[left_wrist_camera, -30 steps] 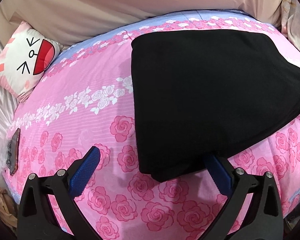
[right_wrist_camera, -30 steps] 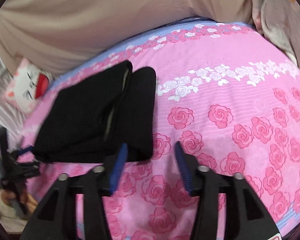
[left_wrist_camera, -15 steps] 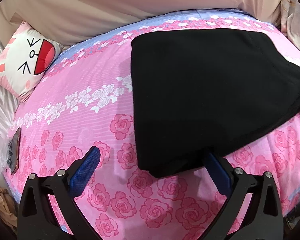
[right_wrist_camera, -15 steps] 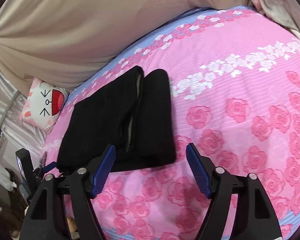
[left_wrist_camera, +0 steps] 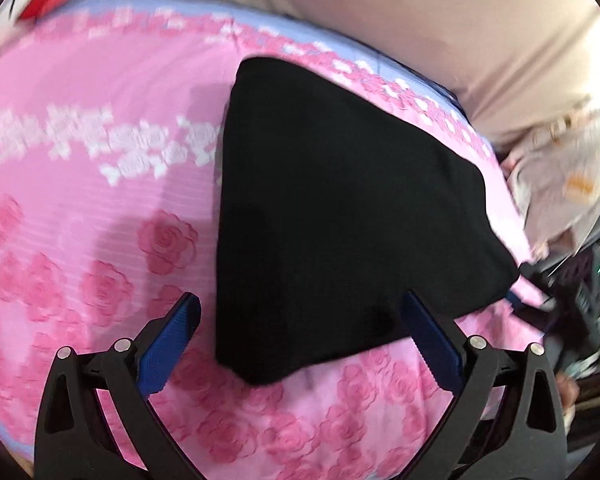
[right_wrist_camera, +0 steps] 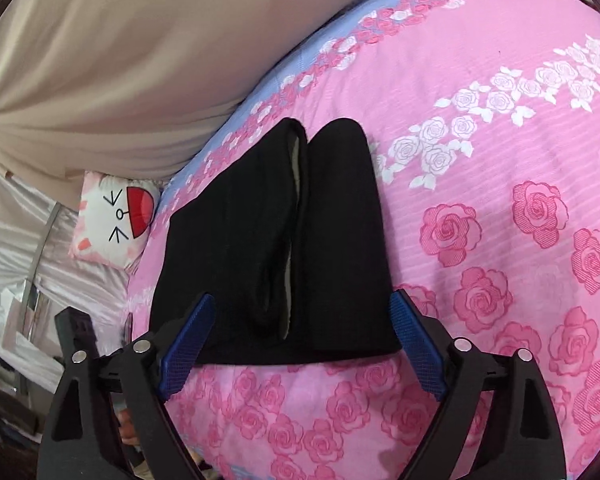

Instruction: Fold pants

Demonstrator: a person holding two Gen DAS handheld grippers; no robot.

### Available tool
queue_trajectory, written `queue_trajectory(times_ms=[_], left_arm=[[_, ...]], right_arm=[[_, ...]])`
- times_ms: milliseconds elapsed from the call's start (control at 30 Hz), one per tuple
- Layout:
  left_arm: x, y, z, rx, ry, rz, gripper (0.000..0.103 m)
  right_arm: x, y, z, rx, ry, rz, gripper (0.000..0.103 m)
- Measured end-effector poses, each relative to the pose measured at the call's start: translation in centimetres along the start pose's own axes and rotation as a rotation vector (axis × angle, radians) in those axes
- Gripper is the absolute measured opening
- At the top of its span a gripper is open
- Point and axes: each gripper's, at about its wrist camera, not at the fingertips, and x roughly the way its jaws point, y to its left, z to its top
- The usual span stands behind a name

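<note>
Black pants (right_wrist_camera: pixel 268 248): folded into a compact bundle, lying flat on the bed's pink rose-print sheet (right_wrist_camera: pixel 500 200). In the right wrist view the bundle shows two thick folded sections side by side with a pale inner lining visible in the seam between them.

Right gripper (right_wrist_camera: pixel 300 340): jaws wide and opening, blue pads standing either side of the near edge of the bundle. The pads do not press on the cloth; nothing is held.

Left gripper (left_wrist_camera: pixel 300 344): jaws wide apart, blue pads flanking the near corner of the pants (left_wrist_camera: pixel 340 208). This view is blurred; the right-hand pad overlaps the cloth edge, and whether it touches cannot be told. No cloth is pinched.

Cartoon-face cushion (right_wrist_camera: pixel 112 220): white with a red mouth, at the far left edge of the bed, well apart from the pants.

Beige curtain (right_wrist_camera: pixel 120 60): behind the bed.
</note>
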Motion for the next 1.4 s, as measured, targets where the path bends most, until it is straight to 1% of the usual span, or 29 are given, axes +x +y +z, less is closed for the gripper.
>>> queue_trajectory(times_ms=[33,67,133,167,200,267,333,367,400,433,467,533,567,633,700,733,767,800,833,867,900,933,967,1000,1033,1133,1167,1300,1400], left_arm=[[0.6,0.5,0.2,-0.049,0.025,-0.054,0.098],[1.0,0.8,0.4,-0.077,0.034,-0.077,0.098],[1.0,1.0,0.7,-0.113,0.011,-0.090,0.098],[1.3,0.9,1.0,-0.121,0.016,-0.088,0.098],[1.5,0.9,1.3,-0.126,0.013,-0.083,0.098],[2.0,0.1,1.6,-0.118,0.007,-0.039,0.098],[2.6,-1.0,1.9,-0.073,0.001,0.018,0.092],[2.9,-1.7,1.9,-0.044,-0.015,0.063,0.080],[3.1,-2.1,1.9,-0.026,-0.027,0.097,0.073],[2.9,-2.2,1.9,-0.024,-0.033,0.101,0.062],[2.5,-2.2,2.0,-0.027,-0.039,0.095,0.043],[1.0,-1.8,2.4,-0.011,-0.046,0.055,0.033],[0.1,-1.5,2.5,-0.013,-0.046,0.021,0.032],[-1.5,-1.2,2.0,-0.010,-0.022,-0.016,0.032],[-2.4,-0.9,0.7,0.009,0.009,-0.005,0.034],[-2.3,-0.8,0.3,0.018,0.019,0.008,0.036],[-1.7,-0.9,-0.3,0.031,0.034,0.047,0.042],[-1.1,-1.0,-0.5,0.035,0.039,0.076,0.049],[-0.5,-0.9,-0.9,0.030,0.039,0.106,0.053],[-0.2,-0.4,-0.9,0.017,0.033,0.120,0.064],[-0.1,-0.3,-0.9,0.004,0.026,0.135,0.074],[-0.2,-0.3,-0.7,0.002,0.014,0.159,0.077],[-0.2,-0.4,-0.7,0.014,0.006,0.173,0.078],[-0.2,-0.7,-0.8,0.036,0.001,0.195,0.080],[-0.3,-0.8,-0.8,0.046,-0.002,0.208,0.082],[-0.2,-1.0,-1.0,0.067,-0.016,0.237,0.084],[-0.2,-1.1,-1.0,0.069,-0.016,0.238,0.085],[0.0,-1.1,-1.0,0.067,-0.020,0.251,0.089],[0.4,-1.1,-0.8,0.071,-0.020,0.253,0.090]], right_arm=[[0.1,-0.1,0.0,0.012,-0.001,0.006,0.089],[0.1,-0.2,0.1,0.025,-0.001,0.024,0.089],[0.2,-0.2,0.2,0.043,-0.005,0.060,0.098],[0.3,0.0,0.3,0.047,-0.010,0.071,0.098],[0.6,0.2,0.4,0.037,-0.015,0.057,0.098],[1.6,0.8,0.5,-0.019,-0.011,0.031,0.098],[2.6,1.1,0.5,-0.058,-0.021,0.016,0.098],[2.9,1.4,0.4,-0.080,-0.032,0.014,0.098],[3.0,1.8,0.3,-0.105,-0.036,-0.004,0.072],[3.0,2.0,0.3,-0.105,-0.025,0.019,0.049],[2.5,2.2,0.3,-0.101,-0.033,0.036,0.048],[0.9,3.4,-0.2,-0.133,-0.052,0.040,0.041],[-0.4,4.0,-0.6,-0.142,-0.064,0.060,0.039],[-2.1,4.3,-1.3,-0.149,-0.065,0.072,0.031],[-3.6,3.2,-2.2,-0.127,-0.073,0.049,0.031],[-3.6,2.4,-2.5,-0.123,-0.065,0.016,0.031],[-3.4,1.3,-2.7,-0.108,-0.054,-0.021,0.033],[-3.1,-0.3,-2.9,-0.060,-0.044,-0.053,0.035],[-2.9,-1.4,-3.0,-0.018,-0.032,-0.043,0.035],[-2.8,-2.2,-3.1,0.024,-0.024,-0.004,0.036],[-2.9,-2.9,-3.2,0.065,-0.031,0.033,0.041],[-2.9,-2.9,-3.2,0.075,-0.038,0.044,0.054],[-3.0,-2.8,-3.2,0.073,-0.046,0.052,0.061],[-3.0,-2.5,-3.1,0.068,-0.055,0.069,0.072],[-2.9,-2.2,-3.0,0.067,-0.058,0.093,0.079],[-2.1,-1.6,-2.4,0.086,-0.038,0.156,0.086],[-1.4,-1.5,-2.1,0.096,-0.015,0.162,0.086],[0.0,-1.2,-1.8,0.075,0.011,0.115,0.087],[0.4,-1.0,-1.8,0.044,0.024,0.100,0.089]])
